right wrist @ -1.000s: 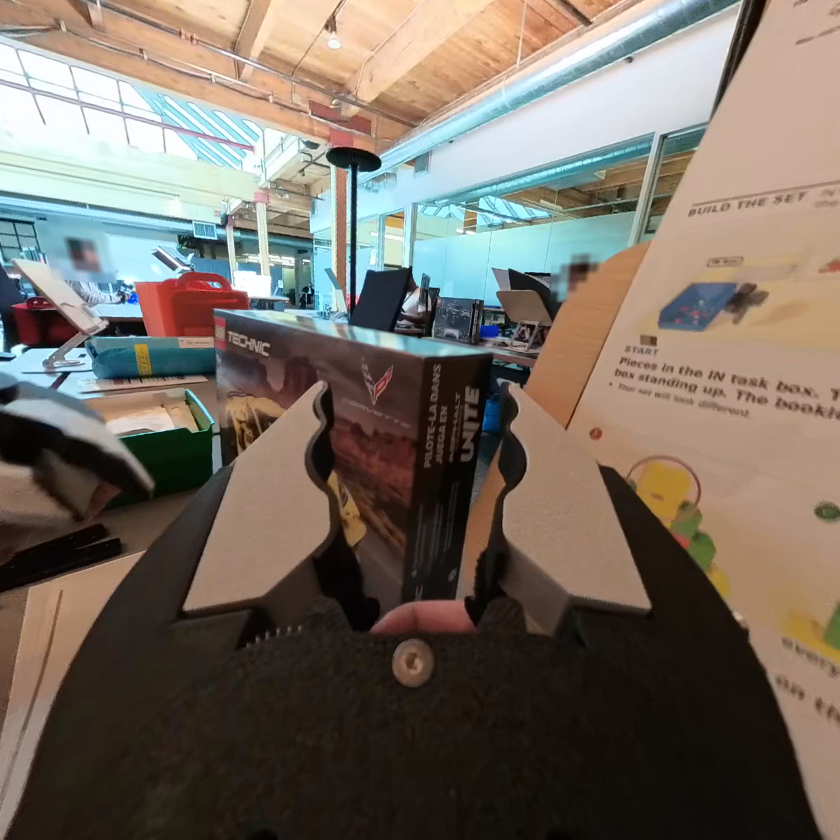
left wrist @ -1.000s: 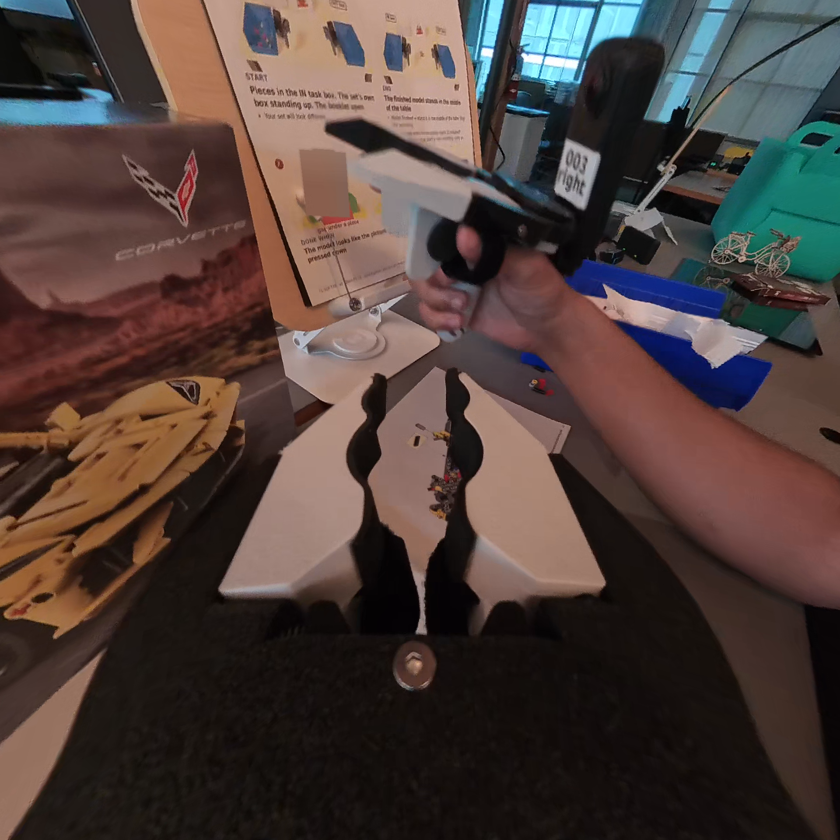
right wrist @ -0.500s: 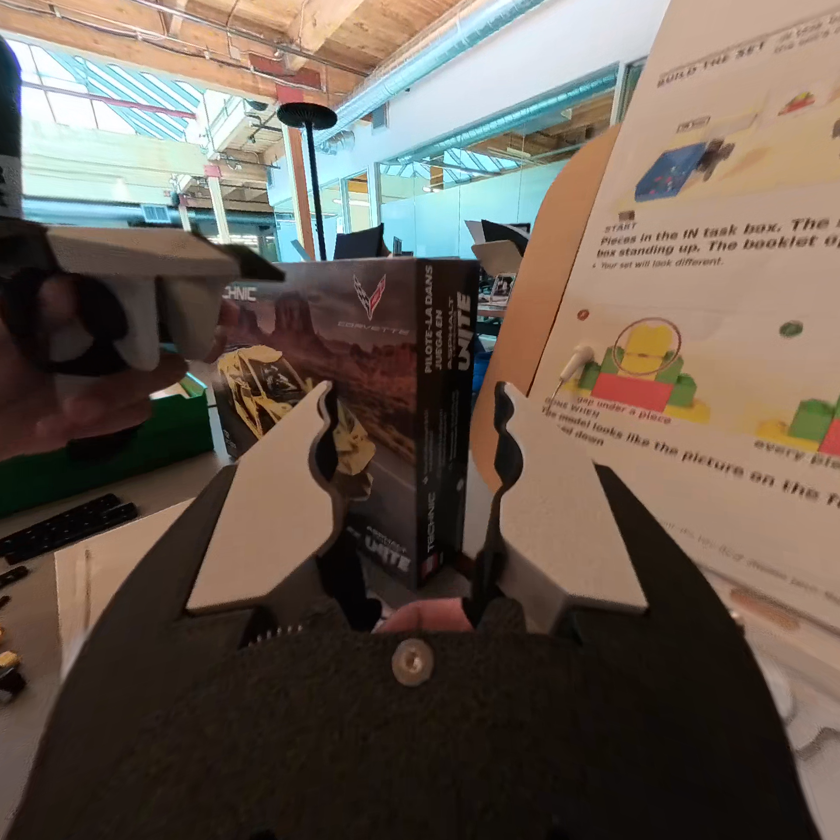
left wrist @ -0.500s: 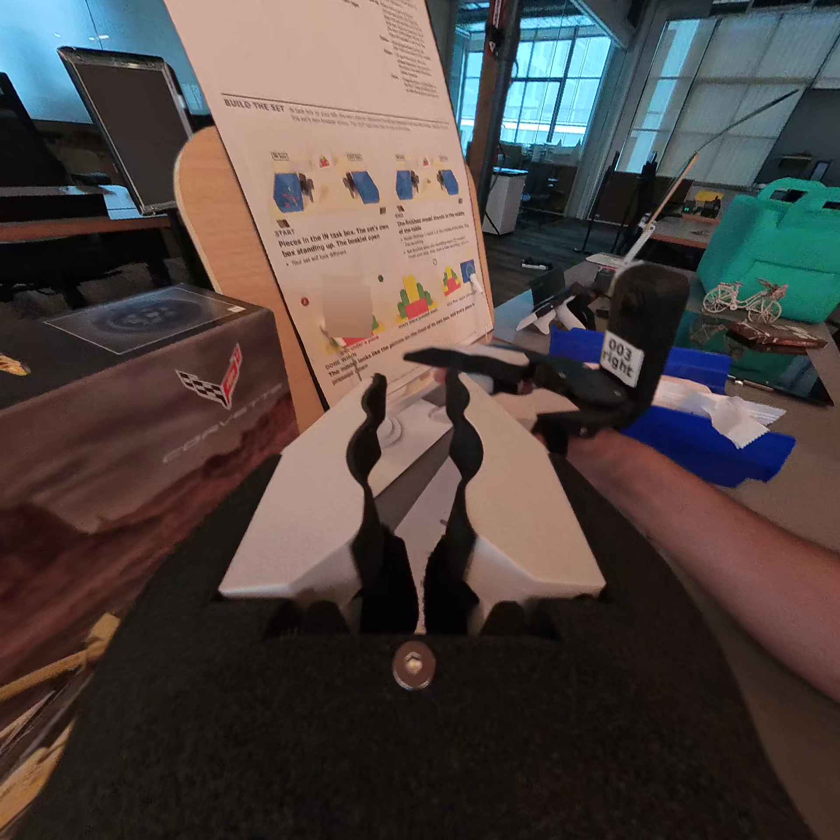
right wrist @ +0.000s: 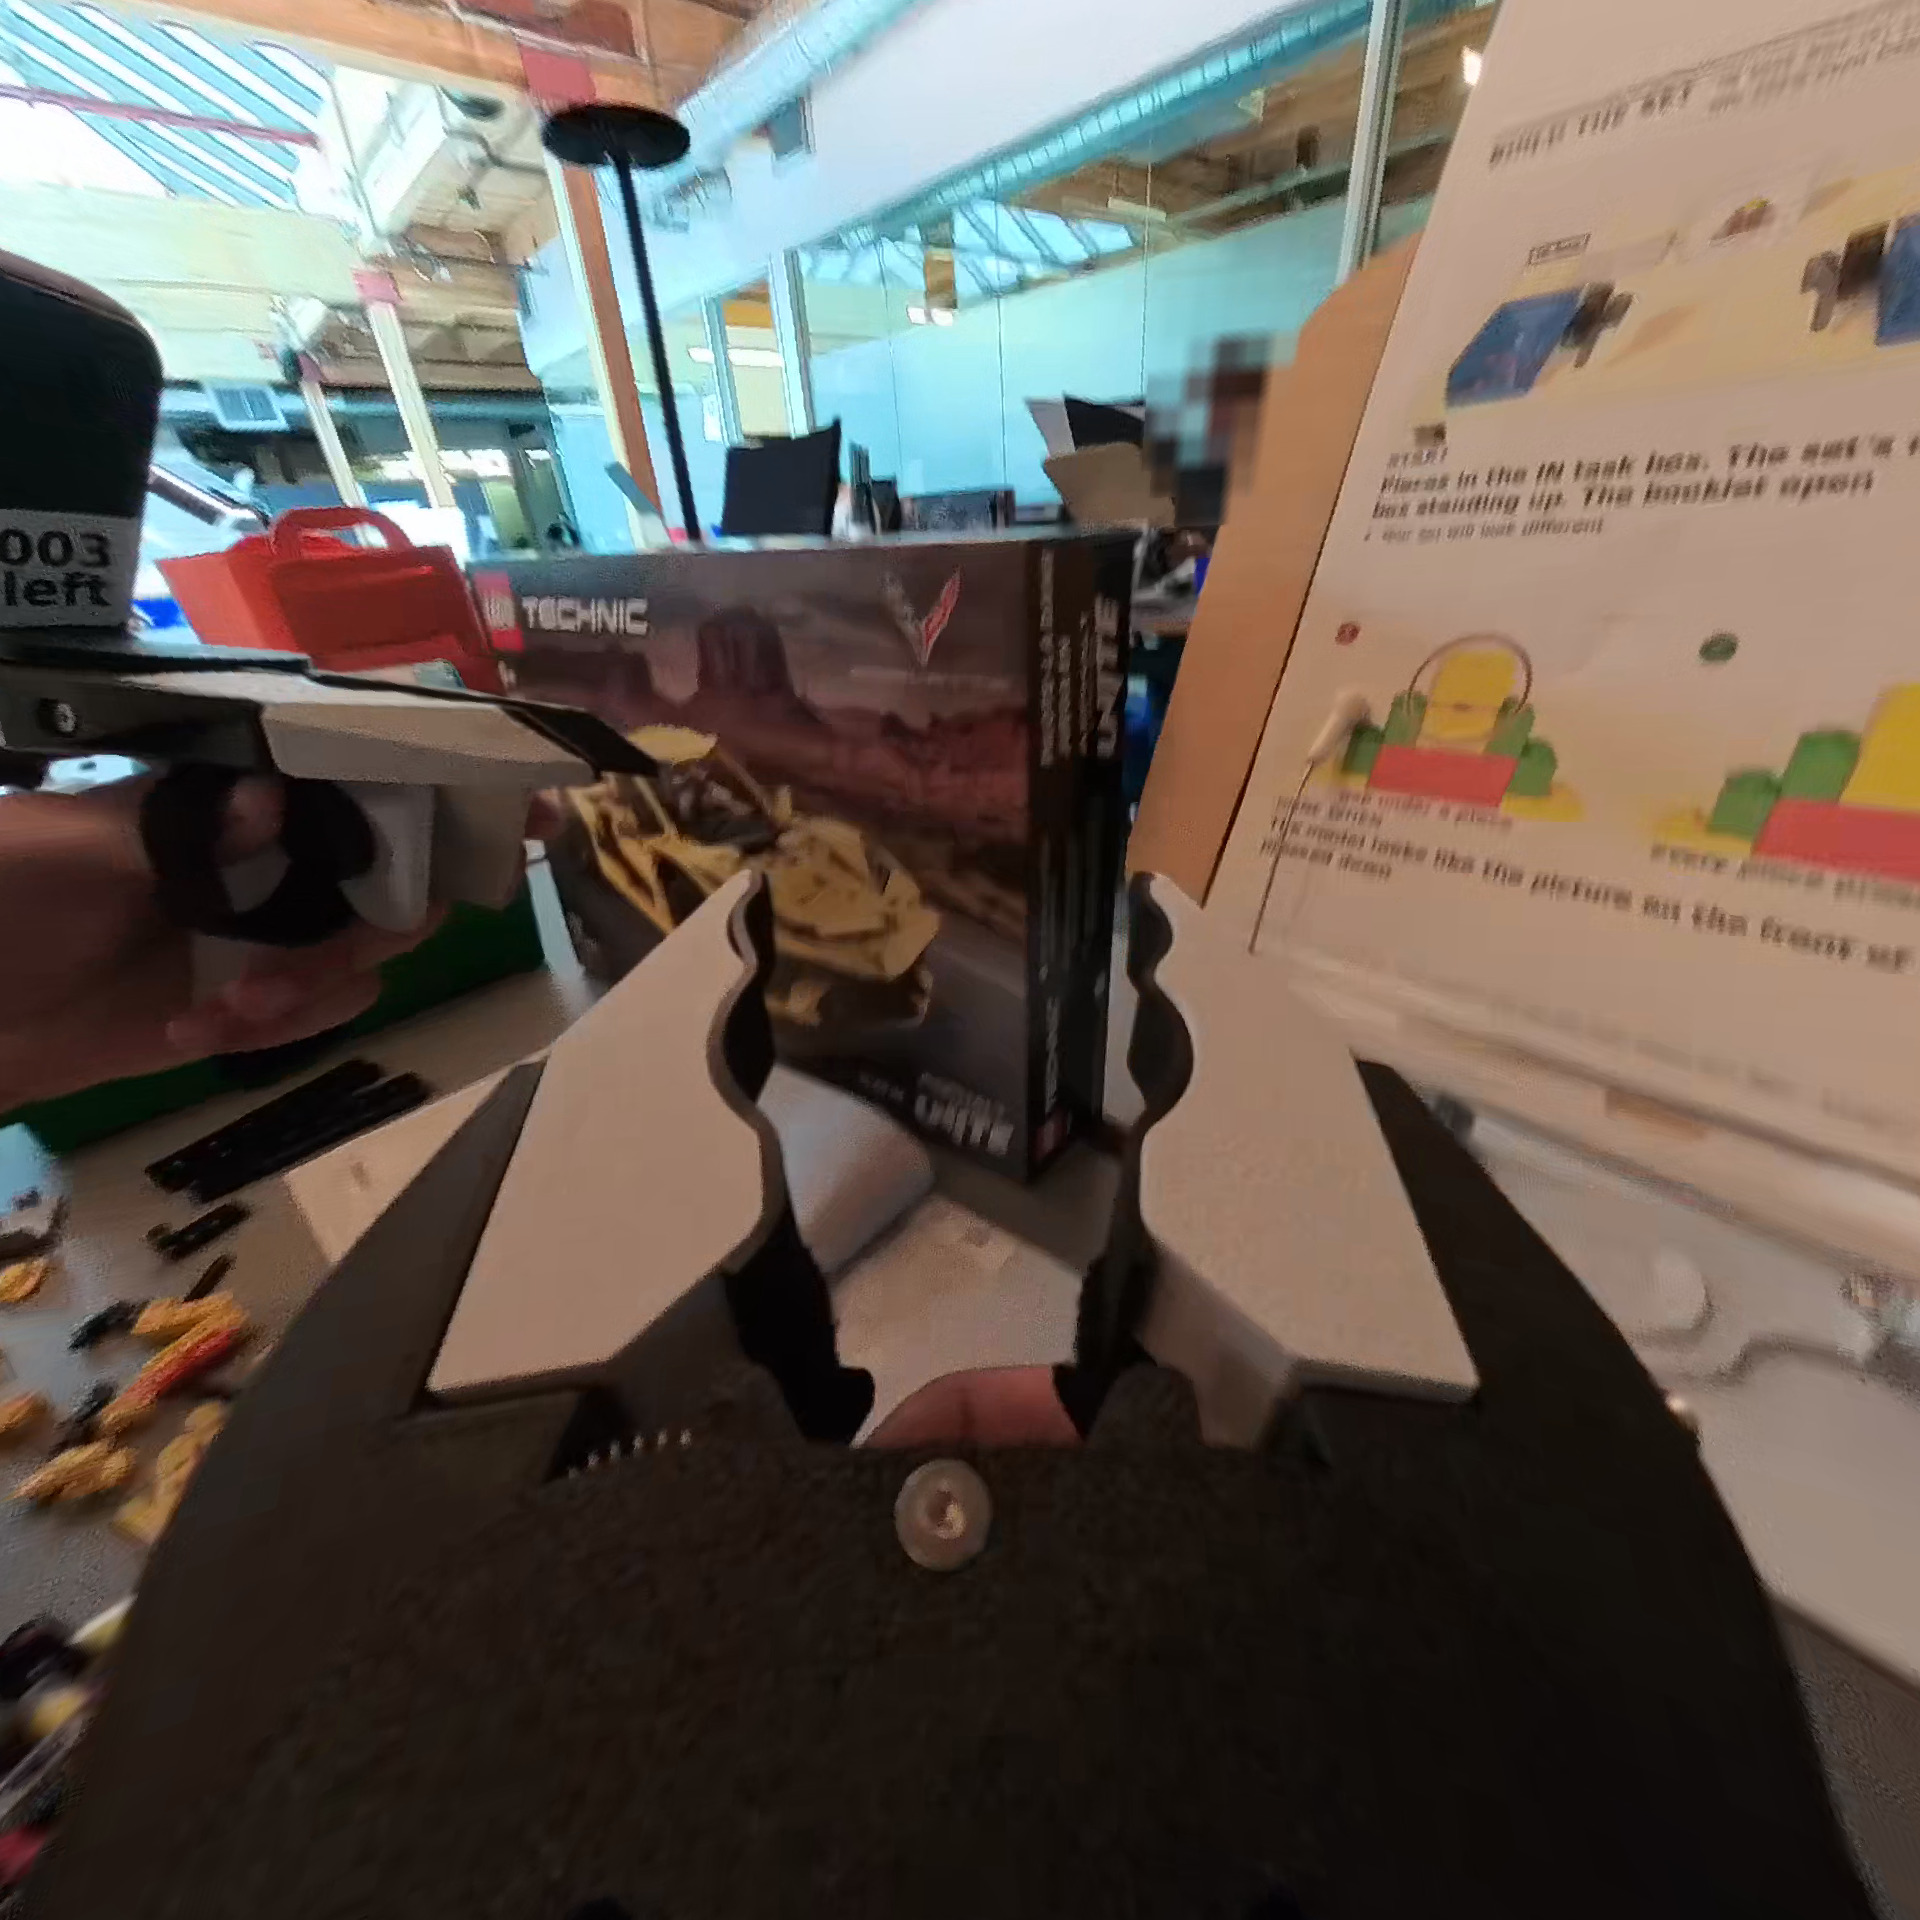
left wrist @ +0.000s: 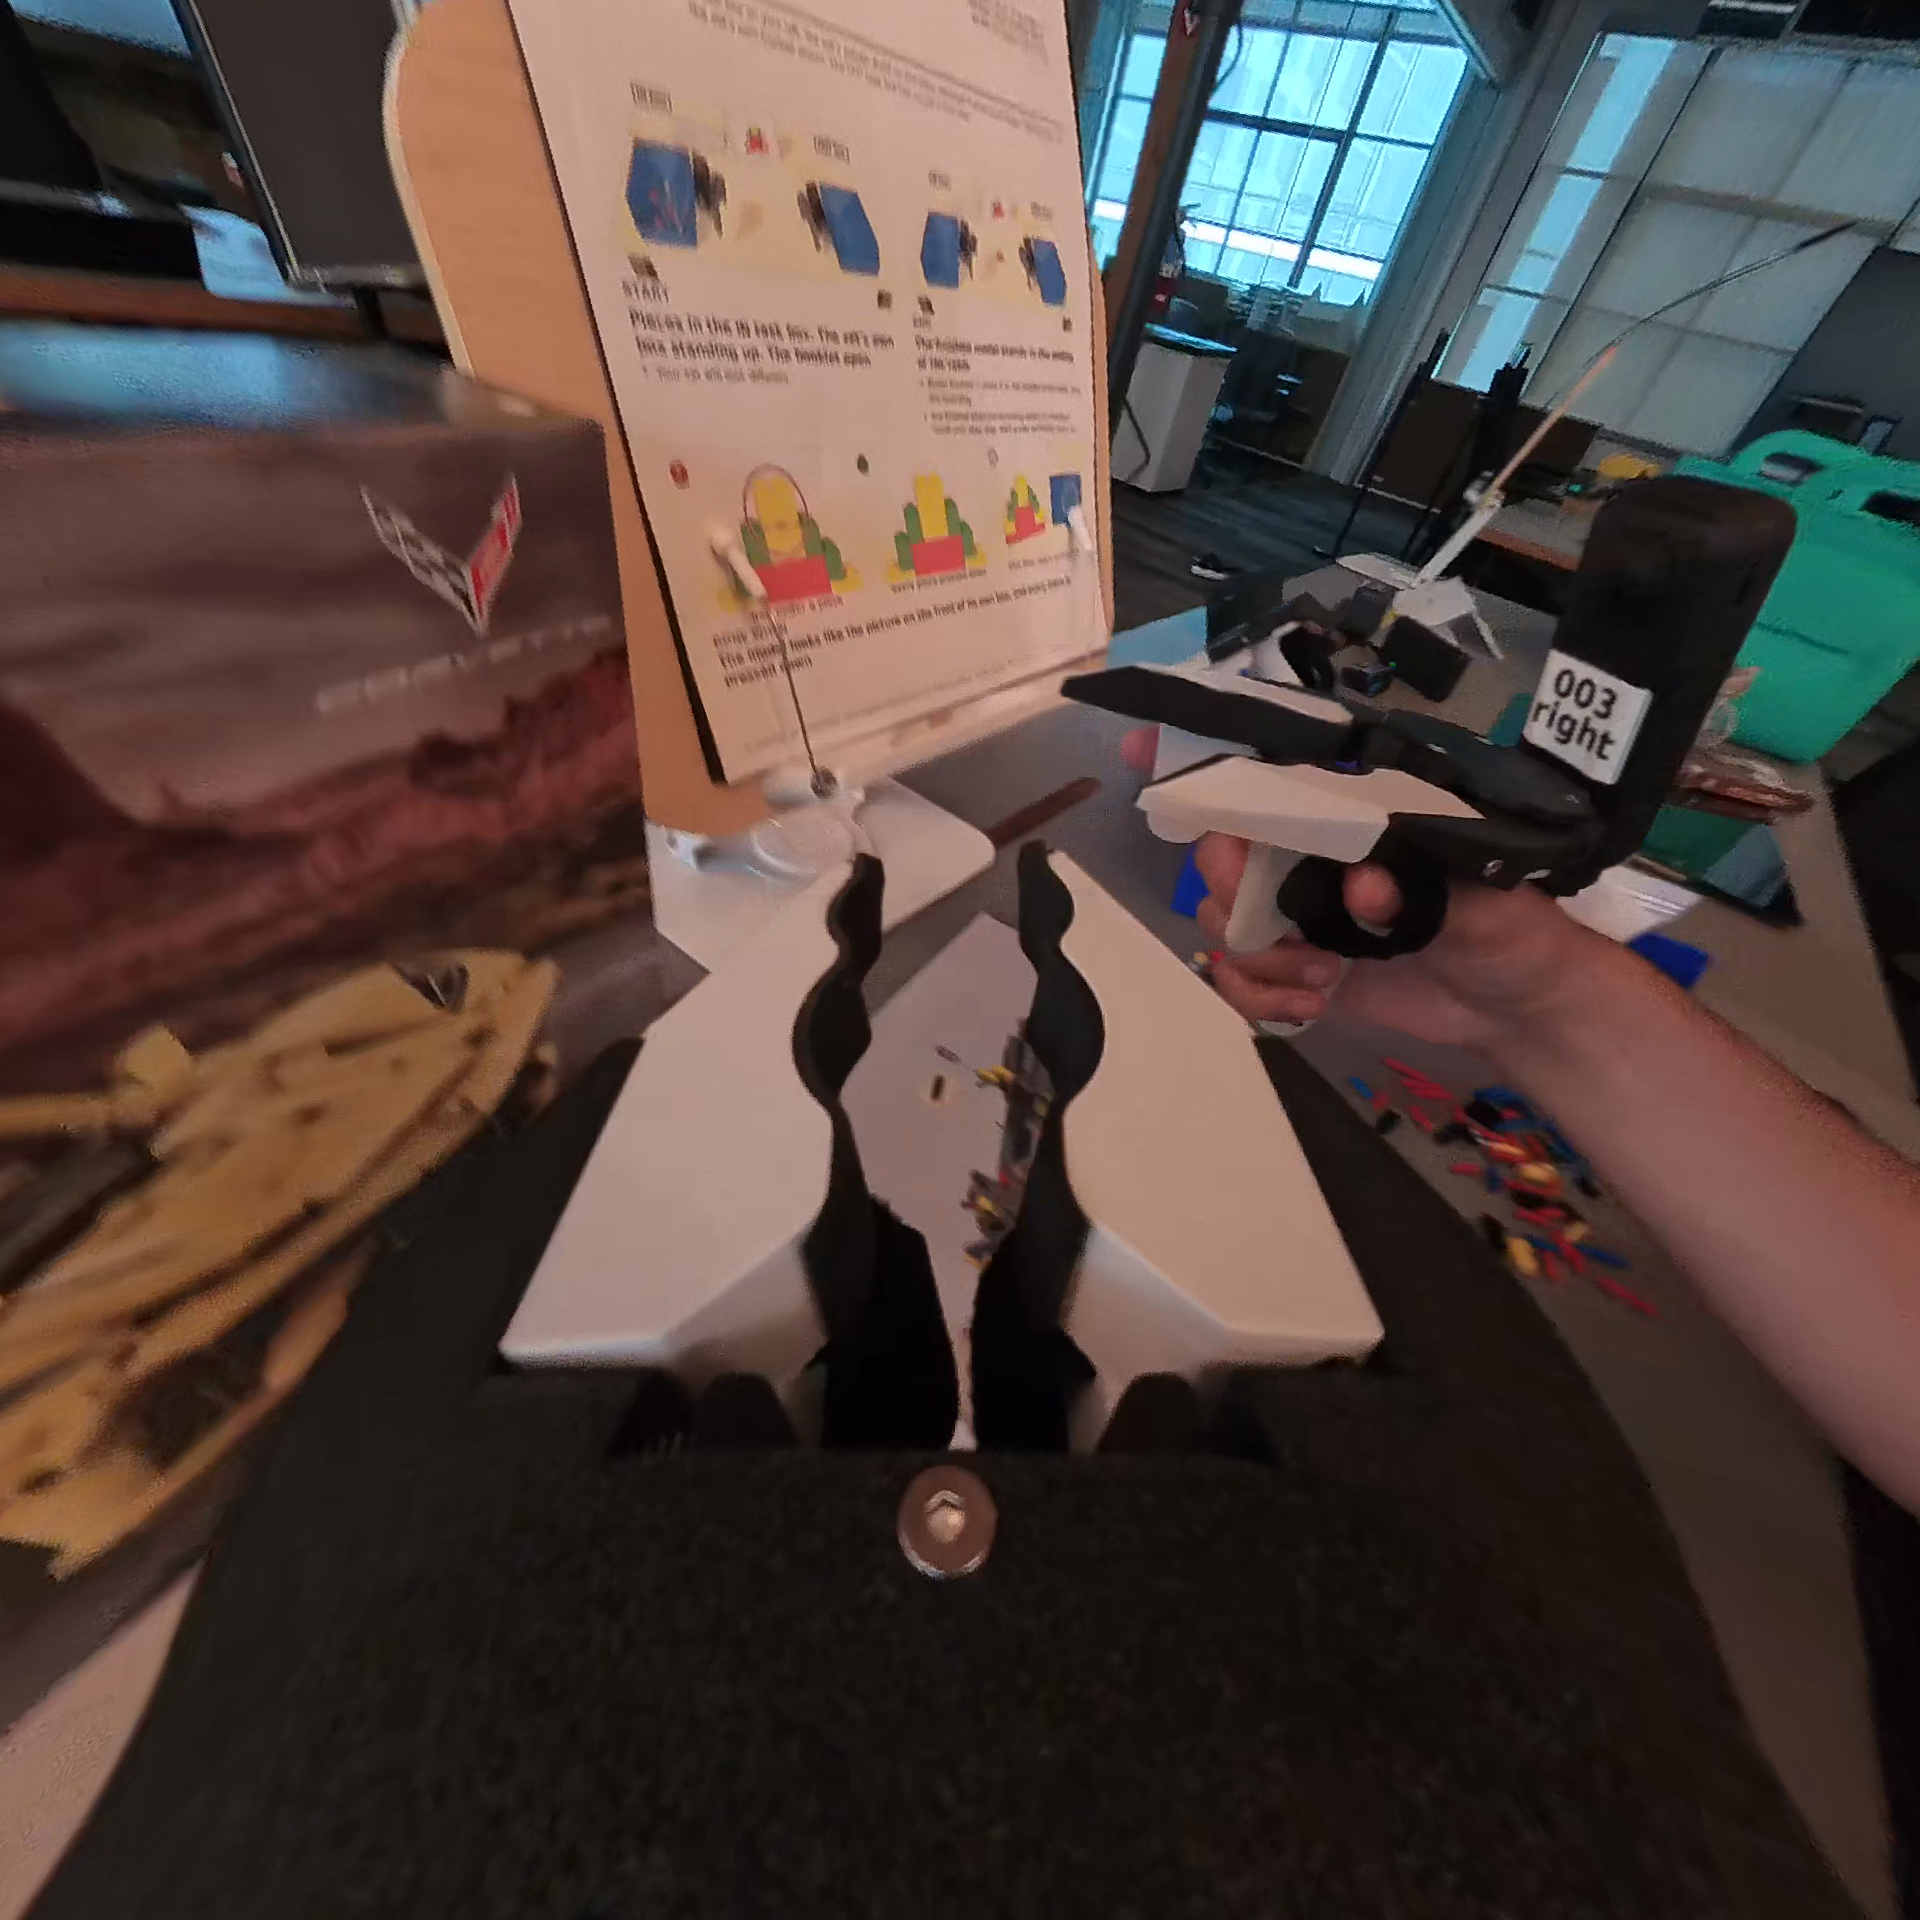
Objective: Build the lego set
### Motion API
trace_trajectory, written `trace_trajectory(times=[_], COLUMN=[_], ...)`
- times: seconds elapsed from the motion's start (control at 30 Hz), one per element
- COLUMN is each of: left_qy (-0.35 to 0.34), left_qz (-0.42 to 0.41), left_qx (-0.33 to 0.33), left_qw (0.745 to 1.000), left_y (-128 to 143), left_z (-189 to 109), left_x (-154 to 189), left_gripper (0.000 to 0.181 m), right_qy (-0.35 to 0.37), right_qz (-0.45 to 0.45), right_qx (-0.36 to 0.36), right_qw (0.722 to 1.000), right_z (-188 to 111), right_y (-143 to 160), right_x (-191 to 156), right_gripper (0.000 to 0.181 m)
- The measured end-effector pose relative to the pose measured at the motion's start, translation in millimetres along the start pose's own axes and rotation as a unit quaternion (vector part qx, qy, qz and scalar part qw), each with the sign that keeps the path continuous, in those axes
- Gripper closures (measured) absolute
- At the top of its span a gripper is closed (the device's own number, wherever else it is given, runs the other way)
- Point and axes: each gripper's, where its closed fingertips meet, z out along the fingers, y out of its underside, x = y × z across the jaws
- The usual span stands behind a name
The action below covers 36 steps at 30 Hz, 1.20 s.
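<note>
The Lego set box (left wrist: pixel 291 727) stands upright at the left; it also shows in the right wrist view (right wrist: pixel 831 831). Loose small pieces (left wrist: pixel 1507 1164) in red, blue, yellow and black lie scattered on the table, and more lie on a white sheet (left wrist: pixel 935 1049). Yellow and black pieces (right wrist: pixel 135 1351) lie at lower left in the right wrist view. My left gripper (left wrist: pixel 951 883) is open by a narrow gap and empty, in the air over the sheet. My right gripper (right wrist: pixel 945 904) is open wide and empty, facing the box. Each gripper shows in the other's view, hand-held: right (left wrist: pixel 1122 743), left (right wrist: pixel 613 764).
An instruction sheet (left wrist: pixel 852 364) on a wooden stand rises behind the work area, close to the right gripper (right wrist: pixel 1662 623). Long black pieces (right wrist: pixel 281 1132) lie by a green bin (right wrist: pixel 457 966). A red basket (right wrist: pixel 332 613) and a teal bag (left wrist: pixel 1829 582) stand farther back.
Both views have tilted down toward the table, so the loose pieces show again. The right gripper has moved back from the box and stand. Both gaps look unchanged.
</note>
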Motion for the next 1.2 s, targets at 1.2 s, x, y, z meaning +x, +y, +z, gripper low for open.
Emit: trace_trajectory(times=[1.2], left_qy=[-0.017], left_qz=[-0.042], left_qx=[-0.057], left_qw=[0.997], left_y=[96.0], left_z=[-45.3], left_x=[71.7], left_gripper=[0.157], right_qy=[0.093], right_qz=[0.013], right_qx=[-0.057], right_qw=[0.994], right_z=[-121.4], right_y=[55.3], right_x=[-79.4], right_gripper=[0.126])
